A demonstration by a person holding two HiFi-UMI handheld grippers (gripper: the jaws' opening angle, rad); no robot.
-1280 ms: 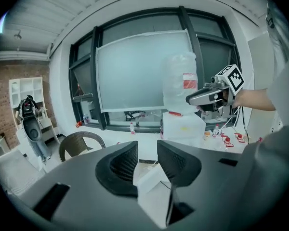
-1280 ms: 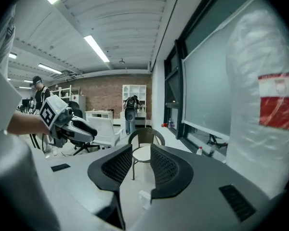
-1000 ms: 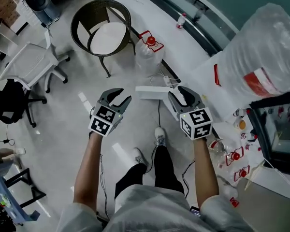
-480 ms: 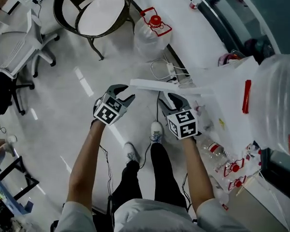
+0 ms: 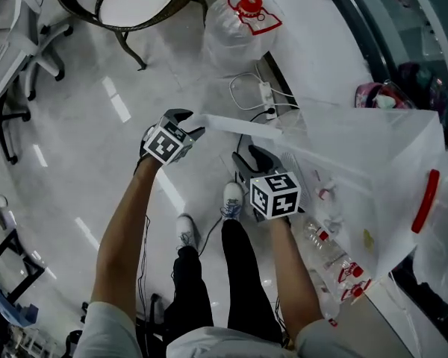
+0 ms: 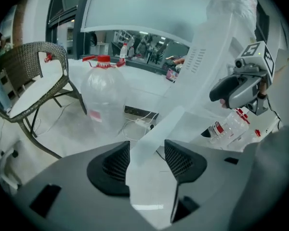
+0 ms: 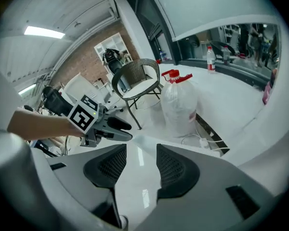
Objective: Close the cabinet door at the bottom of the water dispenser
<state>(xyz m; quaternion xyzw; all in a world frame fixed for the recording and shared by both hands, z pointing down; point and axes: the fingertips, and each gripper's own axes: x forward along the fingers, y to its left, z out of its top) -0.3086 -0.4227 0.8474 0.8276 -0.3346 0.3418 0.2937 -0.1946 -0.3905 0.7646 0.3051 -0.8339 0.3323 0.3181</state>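
Hands have dropped to the open door (image 5: 237, 126). The left gripper (image 5: 188, 124) is opening astride the door's top edge. The right gripper (image 5: 252, 156) is opening too, empty and just beside the door. A push shut likely comes next.

You'll find no readable words or numbers here. Your left gripper (image 5: 187, 124) and right gripper (image 5: 252, 156) carry only square marker patterns.

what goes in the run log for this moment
left gripper: jaws opening, cabinet door edge between them | right gripper: jaws opening, empty | cabinet door: open
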